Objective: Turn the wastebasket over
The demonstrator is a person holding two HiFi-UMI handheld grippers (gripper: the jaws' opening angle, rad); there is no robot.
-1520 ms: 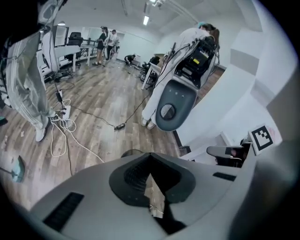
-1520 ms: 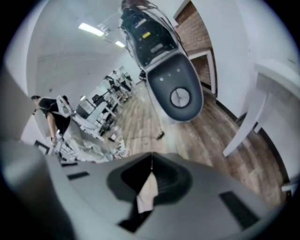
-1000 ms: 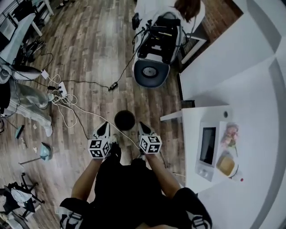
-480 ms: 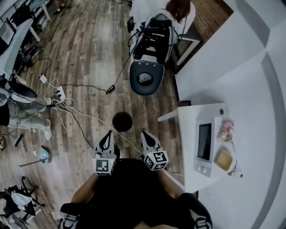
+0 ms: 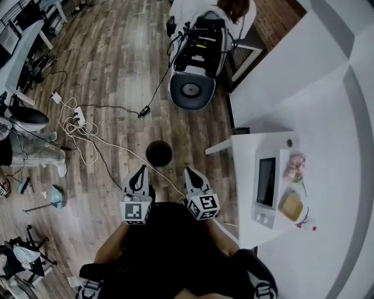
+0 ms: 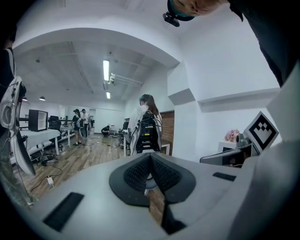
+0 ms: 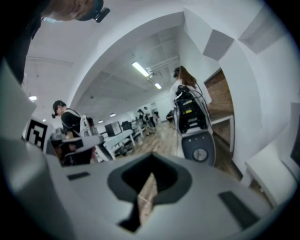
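Note:
The wastebasket (image 5: 159, 153) is a small dark round bin on the wood floor, seen from straight above; which end is up I cannot tell. My left gripper (image 5: 139, 171) and right gripper (image 5: 190, 172) hover side by side just short of it, both pointing toward it and touching nothing. In the left gripper view the left gripper (image 6: 151, 158) has its ribbed pads pressed together with nothing between them. The right gripper (image 7: 151, 177) is likewise shut and empty in the right gripper view. Neither gripper view shows the wastebasket.
A white cable (image 5: 117, 153) runs across the floor past the basket toward a power strip (image 5: 78, 120). A wheeled machine (image 5: 196, 64) stands beyond, with a person (image 5: 235, 8) behind it. A white counter (image 5: 245, 175) carrying a microwave (image 5: 266, 190) is at the right.
Both grippers have lifted away from the wastebasket's sides and drawn back toward me, mostly in the first half second. The wastebasket has stayed on the floor.

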